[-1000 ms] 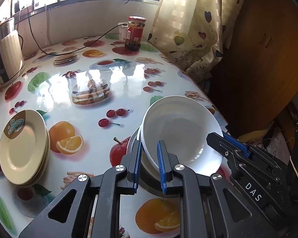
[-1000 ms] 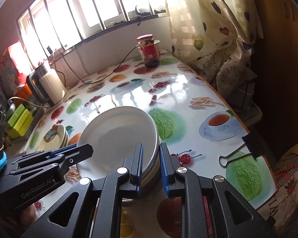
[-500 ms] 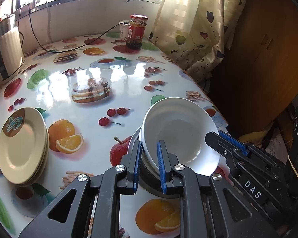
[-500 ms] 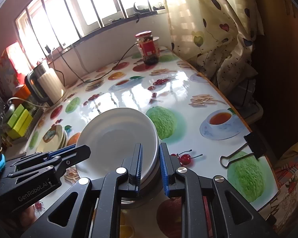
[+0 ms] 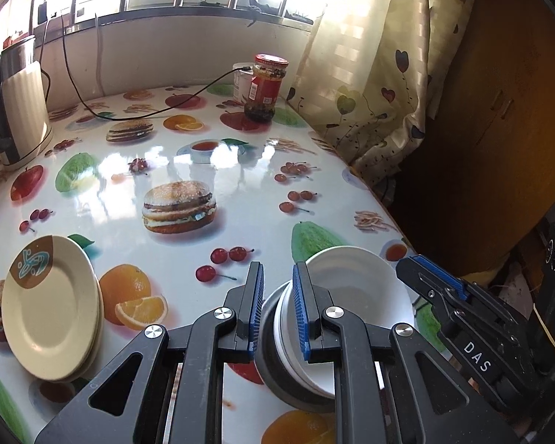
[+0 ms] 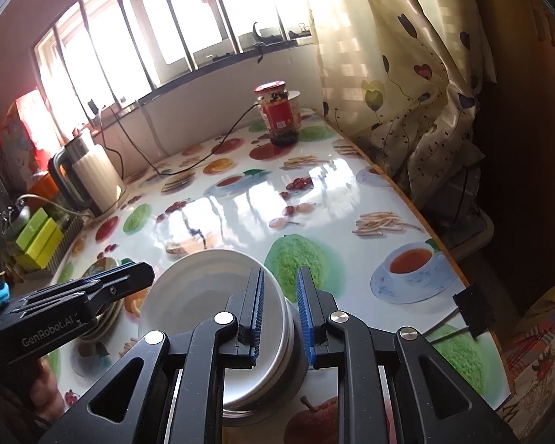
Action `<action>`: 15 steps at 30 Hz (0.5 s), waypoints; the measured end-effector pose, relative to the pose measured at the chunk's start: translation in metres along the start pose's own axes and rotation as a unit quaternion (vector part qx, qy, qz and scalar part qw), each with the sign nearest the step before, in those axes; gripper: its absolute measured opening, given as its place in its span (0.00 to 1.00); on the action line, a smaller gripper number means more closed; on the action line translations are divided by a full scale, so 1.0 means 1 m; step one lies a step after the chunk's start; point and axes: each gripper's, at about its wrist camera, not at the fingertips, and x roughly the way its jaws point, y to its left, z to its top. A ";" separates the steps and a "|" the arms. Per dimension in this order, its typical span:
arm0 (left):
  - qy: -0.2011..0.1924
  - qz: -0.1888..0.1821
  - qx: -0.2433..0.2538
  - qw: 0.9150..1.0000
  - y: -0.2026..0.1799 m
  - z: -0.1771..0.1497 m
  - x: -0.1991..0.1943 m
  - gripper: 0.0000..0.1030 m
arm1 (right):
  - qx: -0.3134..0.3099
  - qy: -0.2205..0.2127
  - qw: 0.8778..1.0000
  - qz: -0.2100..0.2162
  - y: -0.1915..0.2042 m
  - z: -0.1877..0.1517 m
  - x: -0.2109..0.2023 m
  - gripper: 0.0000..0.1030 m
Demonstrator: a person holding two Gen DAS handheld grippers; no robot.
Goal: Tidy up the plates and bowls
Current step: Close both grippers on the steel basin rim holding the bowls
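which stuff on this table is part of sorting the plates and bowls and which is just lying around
Part of the job:
- stack of white round bowls, rim gripped on either side by the left hand-held gripper and right hand-held gripper
- stack of cream round plates

Lying about:
- red-lidded glass jar
- white electric kettle
- black binder clip

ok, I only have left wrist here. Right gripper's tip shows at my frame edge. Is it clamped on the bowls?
Observer: Yes. In the right wrist view the right gripper is shut on the bowl stack, with one finger inside the rim and one outside.
Operator: Anything on that side of the table I can't see?
Observer: A black binder clip lies at the right edge of the table, apart from the bowls.
Operator: And past the kettle?
Observer: Green boxes stand beside the kettle, on its left.
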 end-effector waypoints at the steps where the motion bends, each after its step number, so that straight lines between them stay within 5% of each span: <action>1: -0.001 0.000 0.000 1.000 0.000 0.002 0.001 0.16 | -0.001 -0.003 1.000 0.002 0.000 0.002 0.001 0.18; 15: 0.009 0.012 0.004 1.000 0.000 0.006 0.021 0.16 | -0.030 -0.005 0.999 0.015 0.010 0.017 0.027 0.18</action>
